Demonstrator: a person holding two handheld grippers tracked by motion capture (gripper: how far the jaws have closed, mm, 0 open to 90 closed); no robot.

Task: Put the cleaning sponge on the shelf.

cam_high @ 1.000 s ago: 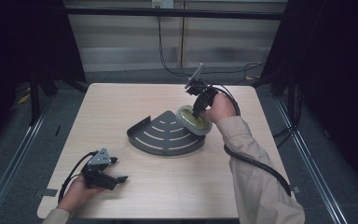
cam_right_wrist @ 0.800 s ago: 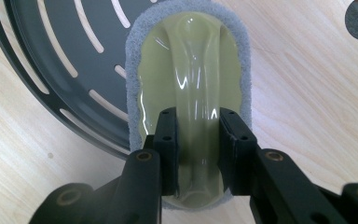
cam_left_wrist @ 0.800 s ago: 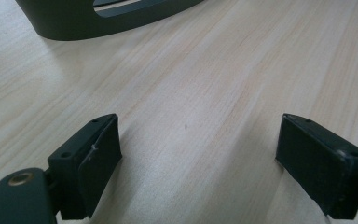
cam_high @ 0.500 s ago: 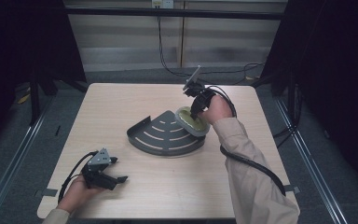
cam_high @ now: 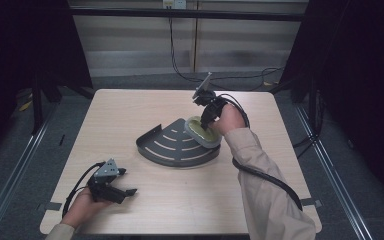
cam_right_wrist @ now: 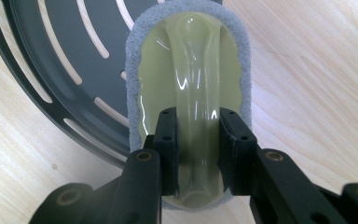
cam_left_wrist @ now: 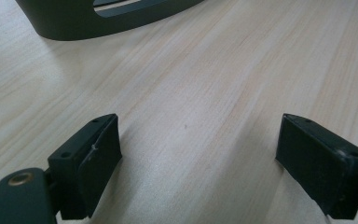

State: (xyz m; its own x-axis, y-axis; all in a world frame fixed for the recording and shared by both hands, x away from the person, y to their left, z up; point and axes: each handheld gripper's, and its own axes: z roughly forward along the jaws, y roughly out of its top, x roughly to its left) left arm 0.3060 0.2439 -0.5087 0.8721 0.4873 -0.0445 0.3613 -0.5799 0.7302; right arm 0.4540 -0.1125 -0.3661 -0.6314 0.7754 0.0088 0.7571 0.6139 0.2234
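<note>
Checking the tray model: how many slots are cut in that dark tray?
4 visible on the tray: curved slots stacked from the rounded front edge back toward the corner. The scrubber held by the right gripper may cover more.

In the right gripper view, the oval yellow-green plastic scrubber with a grey abrasive rim covers part of the dark grey slotted fan-shaped metal tray, whose far side runs off the top and left edges. The near end of the scrubber's ridge is hidden between the right claw jaws. In the left gripper view, the tray is cut off by the top edge, and the left claw body falls below the bottom edge. In the high view, the light wooden counter loses its near right corner behind a beige sleeve.
</note>
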